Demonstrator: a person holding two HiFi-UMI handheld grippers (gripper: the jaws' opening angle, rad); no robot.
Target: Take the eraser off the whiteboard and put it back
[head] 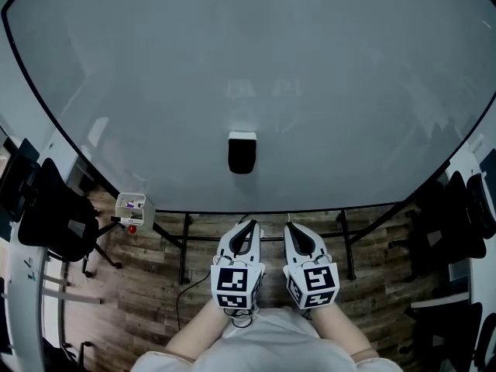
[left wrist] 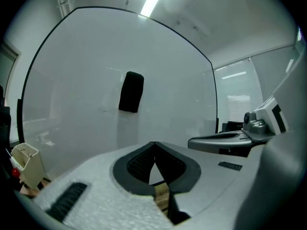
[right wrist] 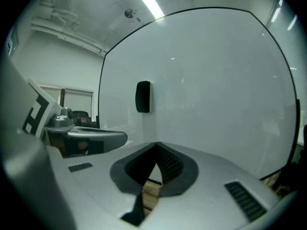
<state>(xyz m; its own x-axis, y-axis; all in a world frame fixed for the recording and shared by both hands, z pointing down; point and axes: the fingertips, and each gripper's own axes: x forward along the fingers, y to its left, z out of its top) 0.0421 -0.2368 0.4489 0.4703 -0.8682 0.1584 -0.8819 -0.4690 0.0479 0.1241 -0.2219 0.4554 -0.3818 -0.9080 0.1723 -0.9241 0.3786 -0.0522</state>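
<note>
Head view alone shows wood floor (head: 155,285), black chairs (head: 54,215) at both sides & the forearms; gripper views add ceiling light (right wrist: 144,1). Left tongs (head: 246,232) & right tongs (head: 297,234) sit side by side, approx. level, aimed at whiteboard (head: 325,76), both clenched, empty. Eraser (head: 242,153) stuck on board, low-centre, well apart from tongs.

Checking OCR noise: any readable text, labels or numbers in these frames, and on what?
No readable text.
Square code patterns only, no words: left cube, right cube.
Too small to read: label on box.
Too blurred to read: marks on panel at left edge.
Blank: whiteboard, eraser.
</note>
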